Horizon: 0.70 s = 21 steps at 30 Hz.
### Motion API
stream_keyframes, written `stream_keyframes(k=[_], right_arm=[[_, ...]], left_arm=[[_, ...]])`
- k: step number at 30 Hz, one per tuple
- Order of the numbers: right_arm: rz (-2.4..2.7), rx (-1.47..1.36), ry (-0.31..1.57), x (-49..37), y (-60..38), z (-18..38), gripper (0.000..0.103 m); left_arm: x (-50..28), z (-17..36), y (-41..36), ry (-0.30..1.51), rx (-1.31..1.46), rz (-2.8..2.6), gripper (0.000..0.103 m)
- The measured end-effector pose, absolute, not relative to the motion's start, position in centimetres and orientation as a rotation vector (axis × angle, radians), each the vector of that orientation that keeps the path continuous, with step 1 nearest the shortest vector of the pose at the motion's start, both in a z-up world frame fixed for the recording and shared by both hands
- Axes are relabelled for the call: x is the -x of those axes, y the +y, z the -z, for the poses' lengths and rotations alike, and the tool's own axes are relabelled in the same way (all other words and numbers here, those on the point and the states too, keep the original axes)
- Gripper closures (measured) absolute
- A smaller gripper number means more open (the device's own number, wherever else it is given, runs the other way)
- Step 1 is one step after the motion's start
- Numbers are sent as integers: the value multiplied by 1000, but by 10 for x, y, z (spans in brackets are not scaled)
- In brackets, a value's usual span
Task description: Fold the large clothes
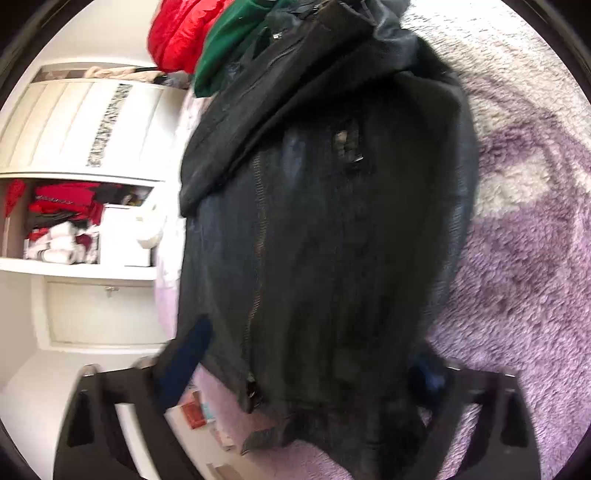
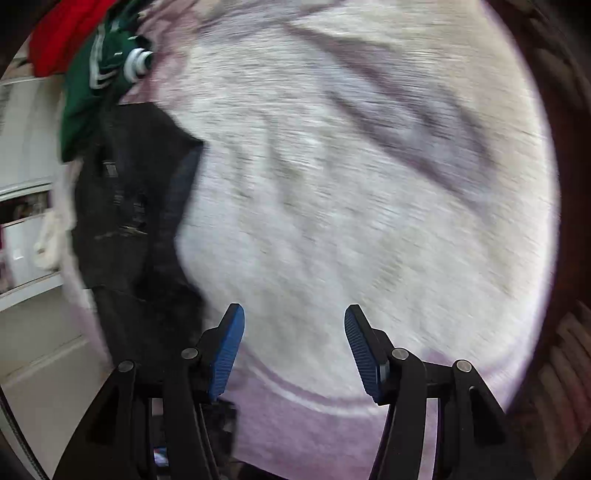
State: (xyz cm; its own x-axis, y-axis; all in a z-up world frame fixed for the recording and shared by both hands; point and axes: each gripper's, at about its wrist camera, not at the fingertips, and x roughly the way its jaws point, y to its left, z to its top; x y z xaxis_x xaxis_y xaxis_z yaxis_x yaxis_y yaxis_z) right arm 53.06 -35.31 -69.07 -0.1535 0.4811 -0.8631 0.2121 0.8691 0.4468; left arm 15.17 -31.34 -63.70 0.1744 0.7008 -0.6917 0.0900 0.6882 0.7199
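Note:
A large black zip jacket (image 1: 325,229) lies lengthwise on a fluffy lilac and white blanket (image 1: 524,229). My left gripper (image 1: 299,373) hangs over its near hem with the jaws wide apart; one blue fingertip (image 1: 188,354) shows at the jacket's left edge, the other is mostly hidden by the cloth. In the right wrist view the jacket (image 2: 133,221) lies at the left. My right gripper (image 2: 294,321) is open and empty above the bare blanket (image 2: 351,184), to the right of the jacket. This view is blurred.
A red garment (image 1: 181,33) and a green garment (image 1: 229,48) are piled at the jacket's far end. A white wardrobe (image 1: 81,155) with open shelves of clothes stands at the left beyond the blanket's edge.

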Motion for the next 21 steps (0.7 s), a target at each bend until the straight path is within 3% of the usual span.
stream_keyframes(k=[1, 2, 4, 10, 11, 12, 13, 16, 21], right_arm=[[-319, -590, 1725, -538, -346, 697, 39], [-392, -660, 1718, -546, -337, 706, 27], [-501, -798, 1700, -561, -321, 723, 16], [-683, -965, 1755, -580, -243, 782, 14], [-678, -981, 1731, -580, -235, 782, 20], [-675, -988, 1706, -580, -228, 779, 38], [-677, -996, 1700, -580, -220, 775, 64], [-595, -968, 1680, -579, -200, 750, 75], [-594, -785, 1658, -588, -140, 656, 79]], left_arm=[[-151, 636, -323, 1357, -713, -469, 57], [-149, 634, -326, 1364, -685, -426, 87], [-145, 631, -335, 1356, -688, -395, 89], [-141, 609, -322, 1340, -628, -352, 93], [-142, 605, -319, 1338, -618, -347, 94], [-142, 601, -314, 1335, -607, -342, 94], [-143, 595, -308, 1333, -591, -337, 94], [-142, 576, -298, 1321, -534, -327, 94], [-139, 525, -247, 1295, -366, -286, 94]])
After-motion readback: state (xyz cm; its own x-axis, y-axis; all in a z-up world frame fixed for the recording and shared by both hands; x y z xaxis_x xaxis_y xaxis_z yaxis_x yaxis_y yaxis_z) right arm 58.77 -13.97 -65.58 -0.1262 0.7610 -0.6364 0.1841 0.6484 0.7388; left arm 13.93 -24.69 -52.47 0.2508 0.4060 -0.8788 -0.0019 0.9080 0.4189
